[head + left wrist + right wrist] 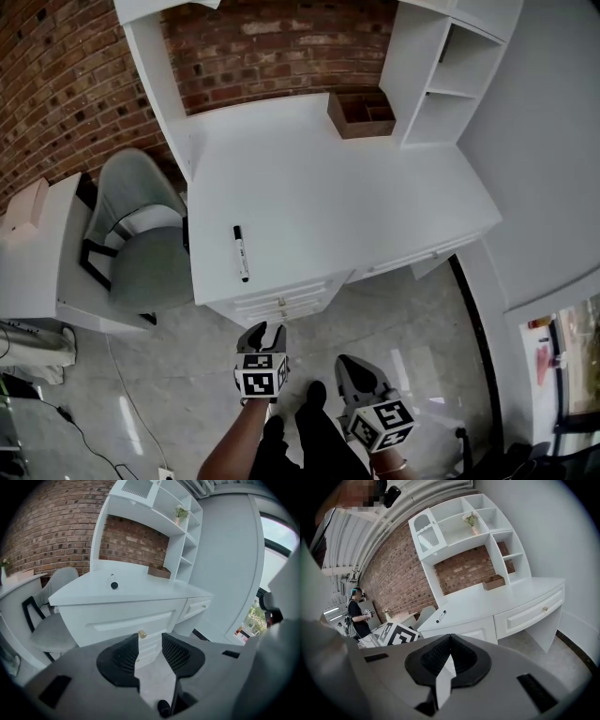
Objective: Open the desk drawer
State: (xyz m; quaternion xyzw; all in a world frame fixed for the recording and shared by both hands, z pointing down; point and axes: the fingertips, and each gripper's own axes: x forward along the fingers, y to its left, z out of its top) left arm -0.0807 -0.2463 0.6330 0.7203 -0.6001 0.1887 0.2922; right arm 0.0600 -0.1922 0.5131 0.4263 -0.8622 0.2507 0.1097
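The left gripper (265,330) is held out in front of the body, near centre. It points away and tilts down, with its jaws apart and nothing between them. Its bare forearm (228,442) runs back to the near edge. The right gripper (345,364) sits just to its right and slightly nearer, less tilted, with its jaw tips touching and nothing held.

No legible text or numbers
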